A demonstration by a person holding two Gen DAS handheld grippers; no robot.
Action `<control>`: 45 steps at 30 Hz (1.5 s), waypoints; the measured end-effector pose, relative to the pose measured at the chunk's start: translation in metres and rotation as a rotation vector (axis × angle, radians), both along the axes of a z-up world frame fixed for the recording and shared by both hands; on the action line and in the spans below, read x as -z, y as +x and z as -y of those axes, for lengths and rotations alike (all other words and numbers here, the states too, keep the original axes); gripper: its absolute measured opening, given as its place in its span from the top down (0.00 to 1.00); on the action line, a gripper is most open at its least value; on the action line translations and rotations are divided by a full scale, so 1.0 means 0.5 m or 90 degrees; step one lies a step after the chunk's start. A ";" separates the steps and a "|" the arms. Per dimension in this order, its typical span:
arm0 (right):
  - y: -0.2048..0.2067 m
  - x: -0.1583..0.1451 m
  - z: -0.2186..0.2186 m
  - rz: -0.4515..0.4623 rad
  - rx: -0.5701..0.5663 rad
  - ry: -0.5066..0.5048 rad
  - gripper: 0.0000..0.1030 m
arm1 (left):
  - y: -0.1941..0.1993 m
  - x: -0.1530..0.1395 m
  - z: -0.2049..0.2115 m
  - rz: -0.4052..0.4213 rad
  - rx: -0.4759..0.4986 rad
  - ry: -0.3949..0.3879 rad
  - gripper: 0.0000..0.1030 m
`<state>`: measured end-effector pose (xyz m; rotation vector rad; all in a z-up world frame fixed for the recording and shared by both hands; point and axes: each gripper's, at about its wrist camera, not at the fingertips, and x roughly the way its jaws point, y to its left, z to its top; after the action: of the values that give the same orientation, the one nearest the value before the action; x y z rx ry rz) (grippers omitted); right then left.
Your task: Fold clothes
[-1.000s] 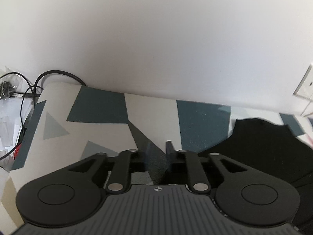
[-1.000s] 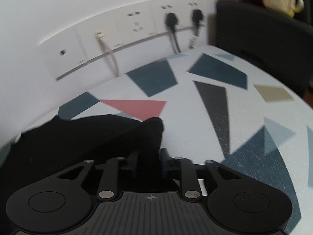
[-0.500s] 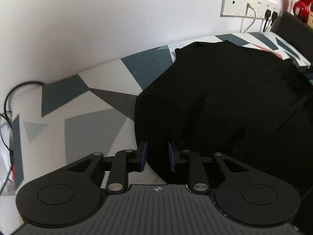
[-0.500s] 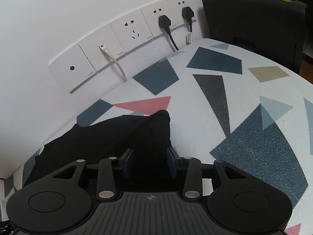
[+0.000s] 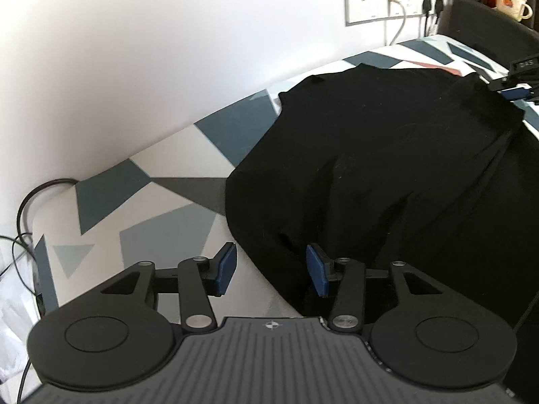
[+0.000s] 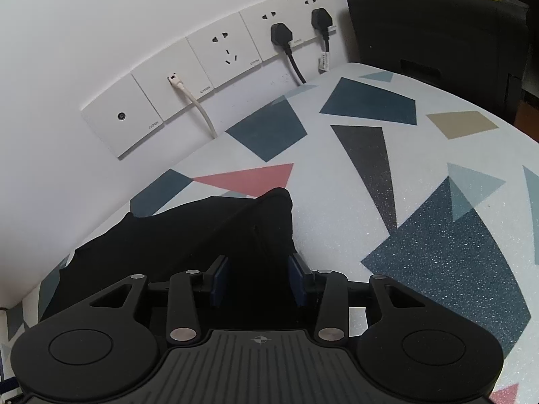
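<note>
black garment (image 5: 387,168) spread on patterned tabletop (image 5: 161,208) | left gripper (image 5: 271,271) spread wide, straddling near hem, holding nothing | right gripper (image 6: 257,281) parted around far corner, unclamped | advice: pinch both edges evenly before lifting

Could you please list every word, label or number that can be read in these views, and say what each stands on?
"CATON": small grey print on the wall socket plates, only just legible.
White tag on the black power cable: print too small to read.
Label on the dark block at the left view's right edge: blurred, unreadable.
Cream mug: picture, no legible words.
</note>
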<state>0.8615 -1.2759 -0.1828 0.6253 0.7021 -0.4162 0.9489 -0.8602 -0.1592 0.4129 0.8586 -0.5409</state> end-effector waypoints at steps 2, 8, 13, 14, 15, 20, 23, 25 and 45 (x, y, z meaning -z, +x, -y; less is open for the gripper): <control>0.002 -0.002 -0.001 -0.001 -0.001 -0.003 0.64 | -0.004 -0.008 -0.001 0.005 0.013 -0.002 0.54; 0.005 -0.004 -0.001 -0.001 -0.001 -0.003 0.63 | -0.014 -0.012 0.006 0.009 0.058 0.013 0.48; 0.008 -0.002 -0.003 -0.004 0.003 0.001 0.60 | -0.009 0.012 0.027 0.020 0.085 0.051 0.51; 0.008 -0.002 -0.004 -0.004 0.003 0.000 0.60 | -0.010 0.014 0.030 0.023 0.091 0.050 0.59; 0.008 -0.003 -0.004 -0.003 0.004 0.000 0.60 | -0.010 0.015 0.033 0.019 0.096 0.048 0.67; 0.008 -0.005 -0.002 -0.002 0.000 -0.005 0.58 | -0.027 0.012 0.026 0.031 0.105 0.019 0.95; 0.008 -0.006 -0.001 0.002 -0.004 -0.011 0.54 | -0.021 -0.007 -0.002 0.070 0.044 -0.021 0.95; 0.009 -0.007 -0.003 0.005 -0.008 -0.017 0.54 | -0.001 -0.011 -0.028 0.082 -0.020 -0.050 0.98; 0.038 0.006 -0.024 -0.015 -0.114 -0.145 0.68 | -0.185 -0.025 0.067 0.106 -0.006 -0.015 0.40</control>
<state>0.8806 -1.2640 -0.1857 0.3405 0.7149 -0.3322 0.8565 -0.8939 -0.1466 0.4265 0.6940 -0.4998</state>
